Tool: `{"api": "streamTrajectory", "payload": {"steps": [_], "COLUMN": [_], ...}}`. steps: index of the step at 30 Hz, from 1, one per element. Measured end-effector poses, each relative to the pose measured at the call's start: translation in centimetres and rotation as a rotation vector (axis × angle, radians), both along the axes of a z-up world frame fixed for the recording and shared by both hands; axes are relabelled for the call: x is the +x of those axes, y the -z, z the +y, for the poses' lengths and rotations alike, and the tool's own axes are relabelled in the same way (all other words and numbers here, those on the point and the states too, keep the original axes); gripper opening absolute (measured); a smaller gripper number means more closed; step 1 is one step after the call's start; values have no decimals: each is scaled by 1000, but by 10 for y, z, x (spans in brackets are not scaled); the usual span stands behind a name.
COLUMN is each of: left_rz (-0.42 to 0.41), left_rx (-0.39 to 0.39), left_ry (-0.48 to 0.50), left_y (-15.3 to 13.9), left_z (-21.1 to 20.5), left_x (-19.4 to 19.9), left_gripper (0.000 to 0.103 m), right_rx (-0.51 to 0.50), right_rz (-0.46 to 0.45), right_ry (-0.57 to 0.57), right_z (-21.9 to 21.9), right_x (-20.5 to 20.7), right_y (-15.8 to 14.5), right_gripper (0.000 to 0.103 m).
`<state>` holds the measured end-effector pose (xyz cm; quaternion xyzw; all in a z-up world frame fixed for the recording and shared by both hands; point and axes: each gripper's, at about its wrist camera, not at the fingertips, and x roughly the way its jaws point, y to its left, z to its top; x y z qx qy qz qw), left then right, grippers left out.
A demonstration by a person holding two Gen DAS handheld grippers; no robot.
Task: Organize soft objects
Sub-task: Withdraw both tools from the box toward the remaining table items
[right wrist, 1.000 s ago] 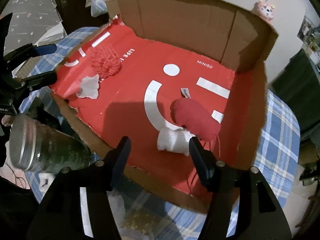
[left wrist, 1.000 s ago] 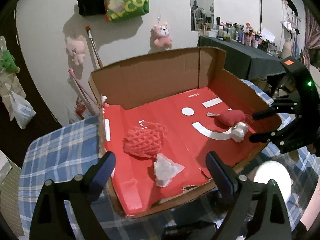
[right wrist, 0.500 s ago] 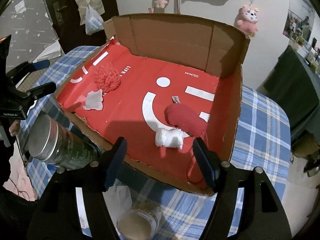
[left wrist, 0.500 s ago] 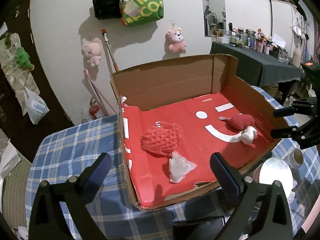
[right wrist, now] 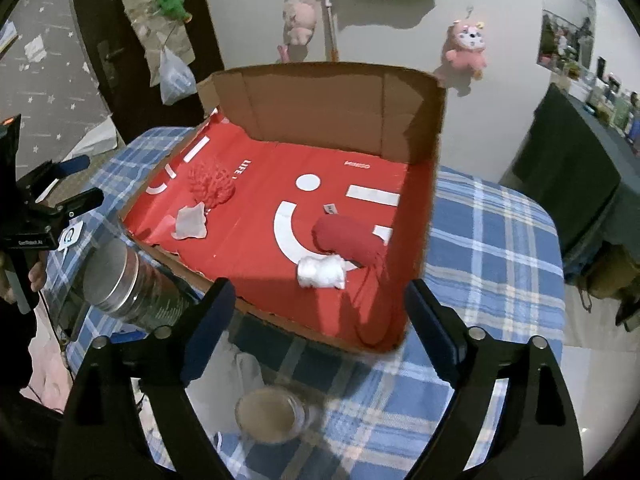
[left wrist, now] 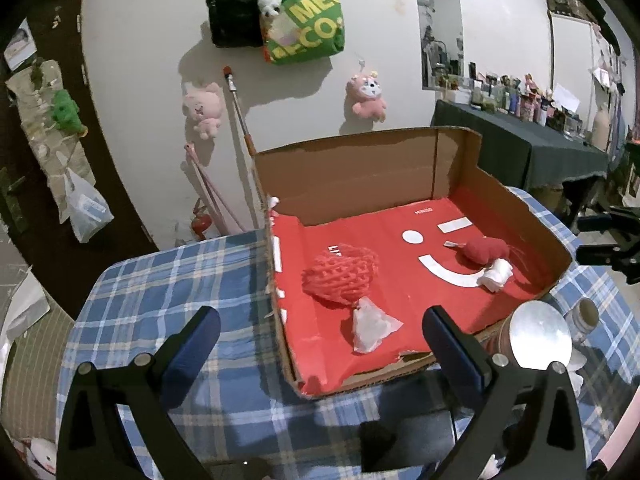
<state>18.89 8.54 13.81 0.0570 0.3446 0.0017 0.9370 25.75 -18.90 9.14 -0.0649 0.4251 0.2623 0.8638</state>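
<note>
Right wrist view: cardboard box (right wrist: 332, 96) holds four soft objects; left gripper (left wrist: 320, 328) wide, empty; right gripper (right wrist: 316, 300) opening, empty.

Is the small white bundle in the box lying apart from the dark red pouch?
No, the white bundle lies right against the dark red pouch.

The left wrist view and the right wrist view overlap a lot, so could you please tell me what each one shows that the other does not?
Only the left wrist view shows the black backpack on the wall and the cluttered dark side table.

Only the right wrist view shows the small open jar on the cloth below the box.

Both show the cardboard box, the red mesh piece, the white wrapper, the red pouch, the white wad and the metal-lidded jar.
</note>
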Motion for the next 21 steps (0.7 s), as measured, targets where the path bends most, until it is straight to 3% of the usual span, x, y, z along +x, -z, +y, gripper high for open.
{"api": "streamTrajectory", "payload": {"steps": [8, 14, 21], "left_rz": [3, 12, 66], "left_rx": [-39, -51, -65], "left_ry": [-54, -53, -25], "left_y": [5, 11, 30], "left_z": [21, 22, 11], "left_x": [-27, -54, -79], "left_gripper": [103, 103, 103], "right_rx": [26, 59, 31], "right_rz": [-16, 5, 10], "right_ry": [83, 160, 213], "right_z": [-39, -72, -91], "right_x": [-29, -54, -90], "right_y": [-3, 6, 23], "right_gripper": [87, 87, 87]}}
